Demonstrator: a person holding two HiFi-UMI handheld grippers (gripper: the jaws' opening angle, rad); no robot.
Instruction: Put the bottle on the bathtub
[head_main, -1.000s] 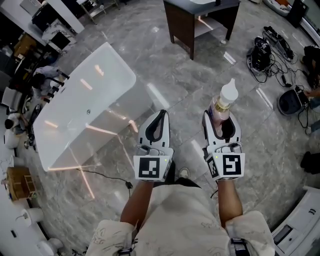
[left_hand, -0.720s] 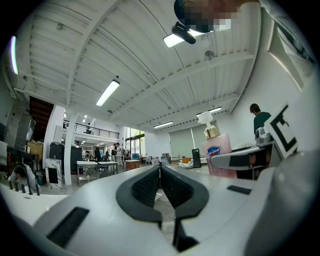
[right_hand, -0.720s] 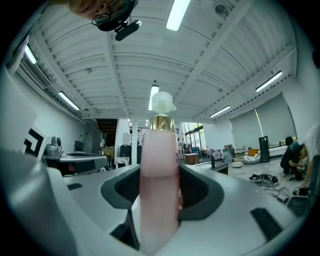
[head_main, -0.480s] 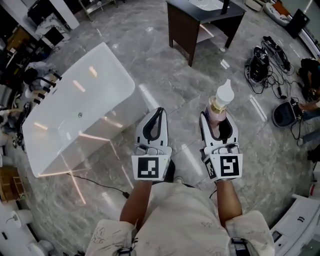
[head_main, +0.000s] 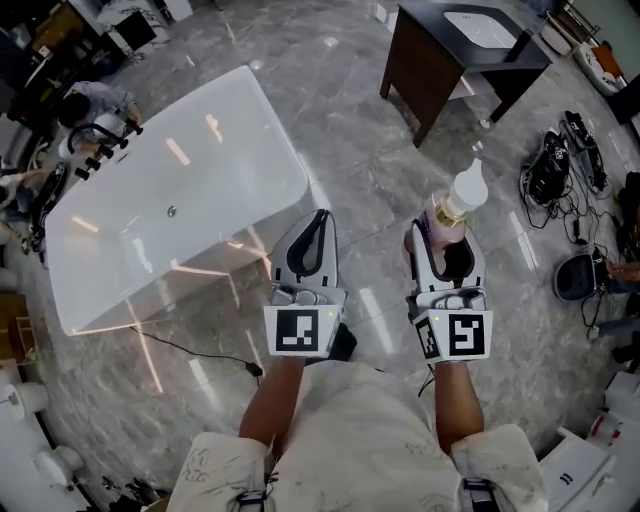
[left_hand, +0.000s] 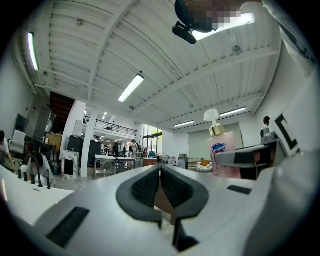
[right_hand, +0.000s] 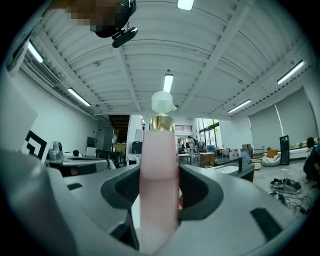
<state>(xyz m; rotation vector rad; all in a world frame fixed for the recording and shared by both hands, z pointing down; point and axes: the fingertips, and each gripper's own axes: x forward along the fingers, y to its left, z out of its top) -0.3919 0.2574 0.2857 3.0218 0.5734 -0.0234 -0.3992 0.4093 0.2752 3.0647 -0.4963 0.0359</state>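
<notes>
Head view: my right gripper (head_main: 443, 240) is clamped on the bottle (head_main: 458, 195), which stands upright between its jaws, pump on top. The bathtub (head_main: 200, 170) sits on the floor to the far left, well apart from the bottle, with its long axis running near-left to far-right. My left gripper (head_main: 320, 220) is nearer the bathtub.

Left gripper view: the jaws are pressed together with nothing in them, and the bottle (left_hand: 222, 155) shows off to the right.

Right gripper view: the pads squeeze the pink bottle (right_hand: 159, 170) from both sides.

I judge the bottle must travel left to the bathtub's rim.
</notes>
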